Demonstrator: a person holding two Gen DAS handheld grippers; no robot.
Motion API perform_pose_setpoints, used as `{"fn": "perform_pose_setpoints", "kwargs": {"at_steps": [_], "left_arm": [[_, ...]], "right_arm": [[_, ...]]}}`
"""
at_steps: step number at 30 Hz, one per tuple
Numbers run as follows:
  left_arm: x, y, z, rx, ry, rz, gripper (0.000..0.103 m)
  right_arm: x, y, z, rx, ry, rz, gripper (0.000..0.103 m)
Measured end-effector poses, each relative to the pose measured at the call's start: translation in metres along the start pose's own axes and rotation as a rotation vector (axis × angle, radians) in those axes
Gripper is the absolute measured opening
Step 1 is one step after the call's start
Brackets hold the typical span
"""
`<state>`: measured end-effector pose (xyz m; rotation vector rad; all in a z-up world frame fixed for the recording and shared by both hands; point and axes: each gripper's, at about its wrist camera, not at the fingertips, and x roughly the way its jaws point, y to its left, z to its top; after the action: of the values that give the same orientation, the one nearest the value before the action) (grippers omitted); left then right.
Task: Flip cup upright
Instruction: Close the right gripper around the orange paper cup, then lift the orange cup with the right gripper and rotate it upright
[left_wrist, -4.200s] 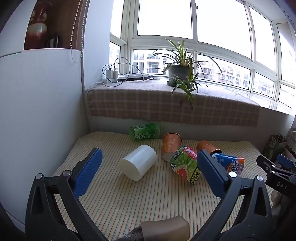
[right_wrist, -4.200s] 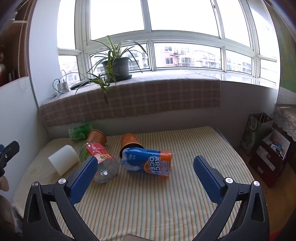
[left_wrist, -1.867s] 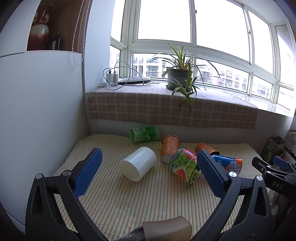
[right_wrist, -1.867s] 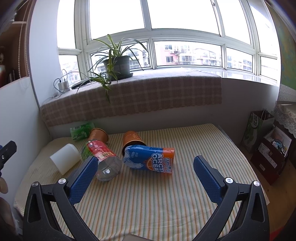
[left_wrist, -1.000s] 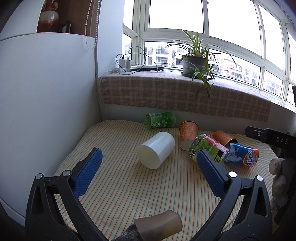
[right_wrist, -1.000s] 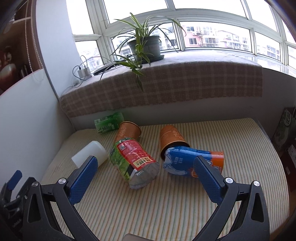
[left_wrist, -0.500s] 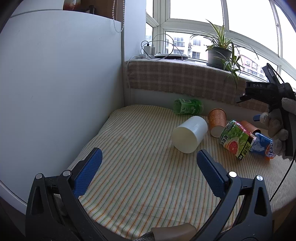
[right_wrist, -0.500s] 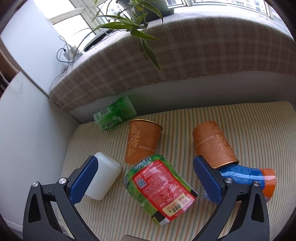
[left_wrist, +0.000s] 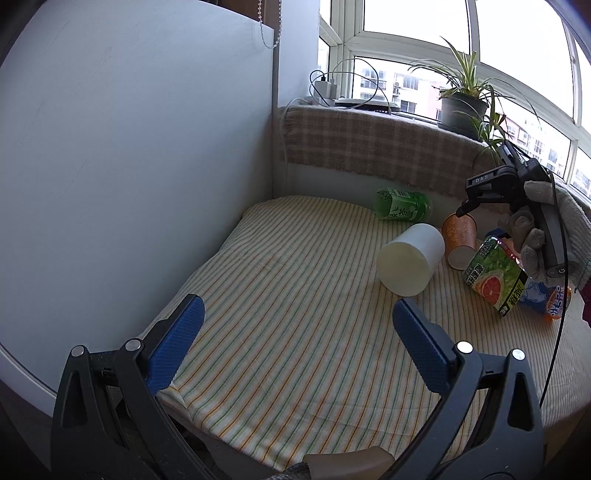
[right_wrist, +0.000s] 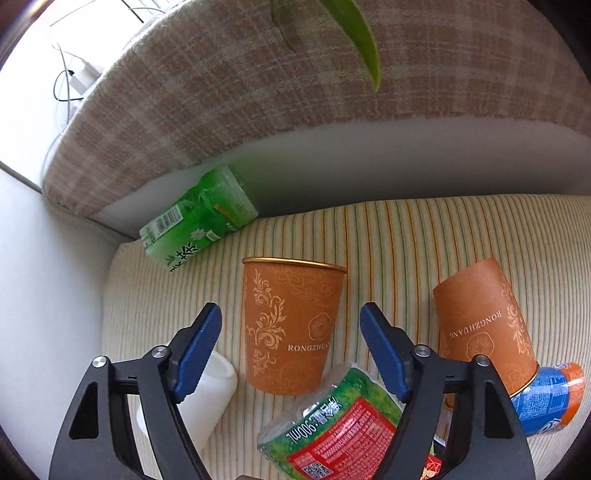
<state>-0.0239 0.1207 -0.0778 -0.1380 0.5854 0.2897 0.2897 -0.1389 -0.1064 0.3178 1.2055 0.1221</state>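
Note:
An orange paper cup (right_wrist: 291, 328) lies on its side on the striped cloth, rim toward the window; it also shows in the left wrist view (left_wrist: 459, 240). My right gripper (right_wrist: 290, 332) is open and hangs just above it, one blue finger on each side, not touching. A second orange cup (right_wrist: 485, 325) lies on its side to the right. A white cup (left_wrist: 410, 264) lies on its side left of the first orange cup. My left gripper (left_wrist: 295, 343) is open and empty, low over the near left of the cloth.
A green tea bottle (right_wrist: 195, 218) lies by the back wall. A green-and-red labelled bottle (right_wrist: 332, 421) and a blue-orange bottle (right_wrist: 546, 398) lie beside the cups. A white wall panel (left_wrist: 129, 147) bounds the left. A plaid-covered sill (left_wrist: 369, 144) with a potted plant (left_wrist: 463, 107) runs behind.
My right gripper has moved down and forward, closing in over the left orange cup. My left gripper has swung left and pulled back, facing more of the white wall.

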Motion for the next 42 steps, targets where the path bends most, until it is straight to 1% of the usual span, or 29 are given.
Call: {"fn": "perform_pose_setpoints", "kwargs": {"at_steps": [5,7,9,12,16,18,20,24,28,29,34,38,42], "left_arm": [[0.002,0.014,-0.001,-0.027,0.007,0.016,0.103],[0.003,0.019,-0.001,-0.035,0.009,0.021,0.103],[0.004,0.021,-0.002,-0.037,0.009,0.026,0.103],[0.004,0.023,-0.002,-0.039,0.011,0.027,0.103],[0.004,0.022,-0.001,-0.038,0.01,0.031,0.103],[0.005,0.021,0.0,-0.04,0.01,0.03,0.103],[0.006,0.021,0.0,-0.039,0.009,0.029,0.103],[0.004,0.017,-0.001,-0.03,0.004,0.024,0.103],[0.001,0.014,-0.001,-0.02,0.0,0.021,0.103],[0.001,0.013,-0.001,-0.017,-0.001,0.021,0.103],[-0.006,0.006,0.0,-0.005,-0.012,0.016,0.103],[-0.014,0.001,0.001,0.01,-0.028,0.009,0.103],[-0.02,-0.003,0.004,0.02,-0.037,-0.001,0.103]], "right_arm": [[0.008,0.009,0.007,-0.003,0.025,-0.056,0.072],[0.014,0.011,0.009,-0.003,0.046,-0.057,0.072],[0.02,0.011,0.009,0.0,0.073,-0.062,0.066],[0.032,0.014,0.012,-0.002,0.1,-0.077,0.064],[0.036,0.017,0.013,-0.011,0.102,-0.084,0.063],[0.037,0.021,0.013,-0.023,0.095,-0.074,0.063],[0.038,0.025,0.013,-0.036,0.084,-0.058,0.062],[0.023,0.029,0.009,-0.057,0.045,-0.002,0.062],[0.003,0.037,0.001,-0.107,-0.029,0.041,0.062],[-0.004,0.038,-0.001,-0.111,-0.05,0.065,0.062],[-0.037,0.041,-0.016,-0.127,-0.098,0.161,0.062],[-0.074,0.039,-0.033,-0.15,-0.117,0.247,0.062],[-0.104,0.034,-0.059,-0.18,-0.132,0.332,0.062]]}}
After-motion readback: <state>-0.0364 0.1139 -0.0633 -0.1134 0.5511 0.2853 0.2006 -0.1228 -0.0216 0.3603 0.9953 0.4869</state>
